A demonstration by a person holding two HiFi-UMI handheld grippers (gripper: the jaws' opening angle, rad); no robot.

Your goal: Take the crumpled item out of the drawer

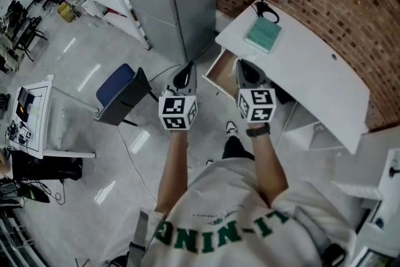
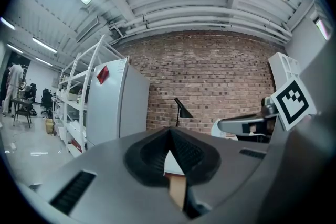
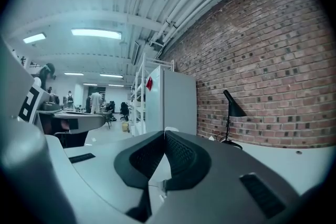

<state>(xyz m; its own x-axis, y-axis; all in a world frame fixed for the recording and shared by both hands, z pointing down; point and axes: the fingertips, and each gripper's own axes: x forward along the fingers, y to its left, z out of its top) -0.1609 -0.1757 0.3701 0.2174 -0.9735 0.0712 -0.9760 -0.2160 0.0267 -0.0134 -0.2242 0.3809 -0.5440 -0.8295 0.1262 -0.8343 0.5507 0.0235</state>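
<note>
Drawer (image 1: 220,74) open; left gripper (image 2: 170,132) jaws together, empty; right gripper (image 3: 164,135) jaws together, empty.

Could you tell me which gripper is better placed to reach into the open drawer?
Probably right: the right gripper hangs at the edge of the drawer, while the left gripper is off to its side over the floor. Both are shut.

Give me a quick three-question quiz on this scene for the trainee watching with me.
1. True or false: the drawer under the white desk stands open.
2. What colour is the book on the desk? A red, B green, C black.
3. Is the right gripper open or shut?
Key: 1 true; 2 B; 3 shut.
</note>
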